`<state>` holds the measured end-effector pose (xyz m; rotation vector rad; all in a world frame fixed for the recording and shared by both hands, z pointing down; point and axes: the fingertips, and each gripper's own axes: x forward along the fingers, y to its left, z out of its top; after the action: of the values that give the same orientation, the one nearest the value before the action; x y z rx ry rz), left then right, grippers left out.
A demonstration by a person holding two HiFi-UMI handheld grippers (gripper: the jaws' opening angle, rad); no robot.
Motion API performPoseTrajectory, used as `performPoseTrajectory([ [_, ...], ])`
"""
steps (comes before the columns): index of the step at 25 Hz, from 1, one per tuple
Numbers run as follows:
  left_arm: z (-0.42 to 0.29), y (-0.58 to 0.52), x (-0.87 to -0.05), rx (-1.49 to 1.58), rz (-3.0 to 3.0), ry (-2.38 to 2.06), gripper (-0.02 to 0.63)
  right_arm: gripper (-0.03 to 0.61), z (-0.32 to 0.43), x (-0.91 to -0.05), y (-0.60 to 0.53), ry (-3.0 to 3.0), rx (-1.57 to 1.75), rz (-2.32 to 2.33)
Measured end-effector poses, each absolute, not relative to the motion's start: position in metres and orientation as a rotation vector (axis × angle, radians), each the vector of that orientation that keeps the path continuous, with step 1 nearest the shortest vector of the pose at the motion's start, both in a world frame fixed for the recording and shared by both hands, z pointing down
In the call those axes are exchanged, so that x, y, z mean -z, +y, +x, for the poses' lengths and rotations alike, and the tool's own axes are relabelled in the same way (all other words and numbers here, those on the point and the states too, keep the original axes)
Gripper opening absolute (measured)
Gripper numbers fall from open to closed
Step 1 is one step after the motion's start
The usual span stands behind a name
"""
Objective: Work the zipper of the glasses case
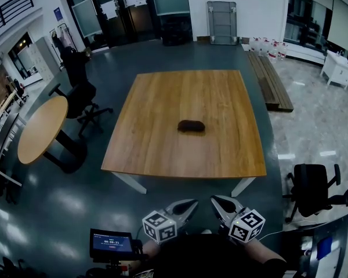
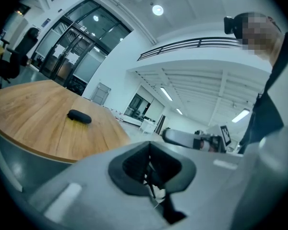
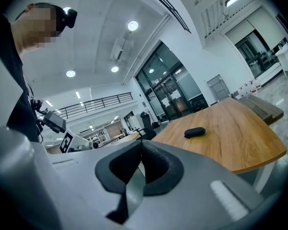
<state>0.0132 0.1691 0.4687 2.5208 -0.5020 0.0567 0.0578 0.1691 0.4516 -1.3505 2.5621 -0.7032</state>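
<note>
A dark oval glasses case lies alone near the middle of the square wooden table. It also shows as a small dark shape in the left gripper view and in the right gripper view. Both grippers hang close to the person's body, well short of the table's near edge. My left gripper is shut and empty, its jaws meeting in its own view. My right gripper is shut and empty too. The two point toward each other.
A round wooden table and a black office chair stand to the left. Another black chair is at the right. A wooden bench lies beyond the table's right side. A small screen sits at the bottom left.
</note>
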Motion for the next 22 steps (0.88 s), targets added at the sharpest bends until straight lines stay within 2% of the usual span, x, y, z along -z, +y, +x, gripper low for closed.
performPoseTrajectory([
  [22, 0.0141, 0.1633, -0.4761, -0.067, 2.505, -0.512, -0.002, 0.005, 0.0615, -0.4563, 0.1661, 2.551, 0.702, -1.354],
])
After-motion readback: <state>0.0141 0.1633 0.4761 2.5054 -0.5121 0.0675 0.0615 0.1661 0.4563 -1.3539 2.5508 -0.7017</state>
